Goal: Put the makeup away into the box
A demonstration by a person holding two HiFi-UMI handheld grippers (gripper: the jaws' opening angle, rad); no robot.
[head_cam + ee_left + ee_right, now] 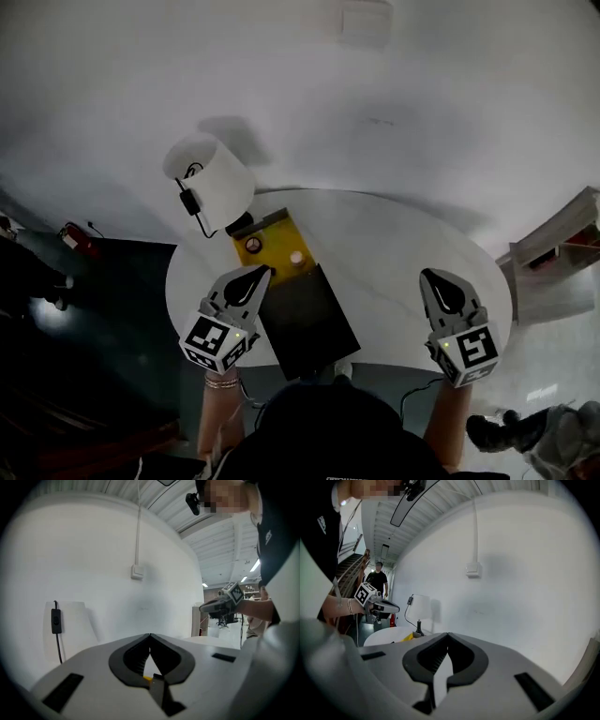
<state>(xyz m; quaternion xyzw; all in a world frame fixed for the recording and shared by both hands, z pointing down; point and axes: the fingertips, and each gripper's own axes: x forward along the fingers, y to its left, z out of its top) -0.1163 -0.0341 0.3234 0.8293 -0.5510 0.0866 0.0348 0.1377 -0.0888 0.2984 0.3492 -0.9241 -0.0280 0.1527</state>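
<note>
Both tongs are clenched, nothing between their jaws, and held level over the near side of a round white table [394, 244]. The left tongs [261, 274] and the right tongs [429, 277] are well apart and point away from the person holding them. Between them, just beside the left tongs, a black panel [307, 319] lies flat and reaches the table's near edge; whether it is a lid cannot be told. Against its far end sits the yellow box [267, 234], open on top. Two small round items [297, 258] rest on its yellow floor, too small to identify as makeup. The left tongs' tips hover by the corner where panel and box meet. Behind the box stands a white lamp [211, 178], with a switch [190, 202] on its black cord. Off the table to the left, a red object [80, 239] lies on the dark floor. Beyond rises a plain white wall [375, 112] with a small wall box [366, 21].
</note>
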